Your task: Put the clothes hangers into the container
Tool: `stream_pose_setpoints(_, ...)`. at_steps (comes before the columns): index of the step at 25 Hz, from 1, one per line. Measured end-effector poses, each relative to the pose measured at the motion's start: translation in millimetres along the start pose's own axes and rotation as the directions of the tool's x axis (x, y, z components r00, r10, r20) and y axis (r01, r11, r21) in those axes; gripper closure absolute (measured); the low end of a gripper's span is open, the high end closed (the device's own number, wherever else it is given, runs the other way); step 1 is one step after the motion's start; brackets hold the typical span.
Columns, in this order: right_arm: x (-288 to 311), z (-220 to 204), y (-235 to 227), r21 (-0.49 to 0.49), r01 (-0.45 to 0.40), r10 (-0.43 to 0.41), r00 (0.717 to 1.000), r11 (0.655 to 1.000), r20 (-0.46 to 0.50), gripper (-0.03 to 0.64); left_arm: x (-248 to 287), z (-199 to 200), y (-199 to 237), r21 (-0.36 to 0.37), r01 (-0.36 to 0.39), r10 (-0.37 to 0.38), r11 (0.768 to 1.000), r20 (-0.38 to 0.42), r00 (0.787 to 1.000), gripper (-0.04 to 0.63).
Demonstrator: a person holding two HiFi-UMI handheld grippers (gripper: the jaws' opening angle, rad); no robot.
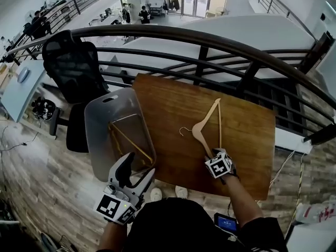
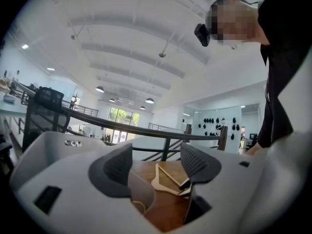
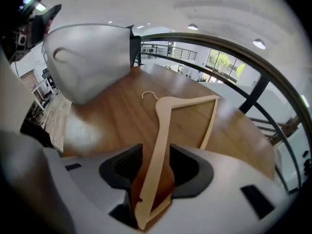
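A wooden hanger (image 1: pixel 202 130) lies flat on the brown table (image 1: pixel 247 140), its metal hook pointing left. My right gripper (image 1: pixel 211 155) points steeply down at its near end. In the right gripper view one arm of the hanger (image 3: pixel 163 130) runs between the jaws of the right gripper (image 3: pixel 155 165), with a gap on the left side, so the jaws are open. A translucent grey container (image 1: pixel 92 135) stands on the table's left end with another hanger (image 1: pixel 128 140) inside. My left gripper (image 1: pixel 135 172) hovers open and empty at the container's near edge, and the left gripper (image 2: pixel 156 165) looks level across the table.
A dark curved railing (image 1: pixel 210 41) runs along the table's far side, with a drop to a lower floor beyond it. A black office chair (image 1: pixel 73 67) stands left of the container. The person's shoes (image 1: pixel 156 194) show by the table's near edge.
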State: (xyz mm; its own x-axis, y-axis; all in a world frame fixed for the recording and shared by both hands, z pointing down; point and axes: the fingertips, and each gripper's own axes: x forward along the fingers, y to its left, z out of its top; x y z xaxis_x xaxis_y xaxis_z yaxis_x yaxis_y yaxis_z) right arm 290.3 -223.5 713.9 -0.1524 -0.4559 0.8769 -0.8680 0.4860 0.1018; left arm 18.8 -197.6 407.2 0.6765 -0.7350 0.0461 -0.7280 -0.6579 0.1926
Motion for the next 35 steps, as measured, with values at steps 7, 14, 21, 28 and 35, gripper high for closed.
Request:
stream_pose_setpoints(7, 22.7, 0.9, -1.9, 0.040, -0.028, 0.028, 1.000, 0.999, -0.001, 0.443, 1.3, -10.2, -15.3, -0.023, -0.011, 0.010, 1.000, -0.041, 0.999, 0.281)
stream_pose_setpoints(14, 31.6, 1.6, -2.8, 0.207, -0.106, 0.096, 0.994, 0.973, 0.055, 0.482, 14.6, -22.2, -28.0, -0.036, 0.012, -0.014, 0.999, -0.055, 0.998, 0.281)
stream_pose_setpoints(21, 24.6, -3.9, 3.6, 0.252, -0.111, 0.111, 0.994, 0.961, 0.017, 0.538, 20.2, -31.1, -41.4, -0.032, 0.011, -0.013, 0.999, -0.075, 0.997, 0.281)
stream_pose_setpoints(28, 6.1, -23.7, 28.6, 0.274, -0.179, 0.174, 0.984, 0.945, 0.043, 0.537, 35.0, -63.5, -69.5, -0.073, 0.065, -0.073, 0.995, -0.114, 0.991, 0.281)
stream_pose_setpoints(35, -15.5, -40.0, 61.2, 0.311, -0.247, 0.234, 0.969, 0.918, 0.079, 0.537, 52.9, -137.4, -84.6, -0.229, 0.125, -0.187, 0.965, -0.273, 0.944, 0.281)
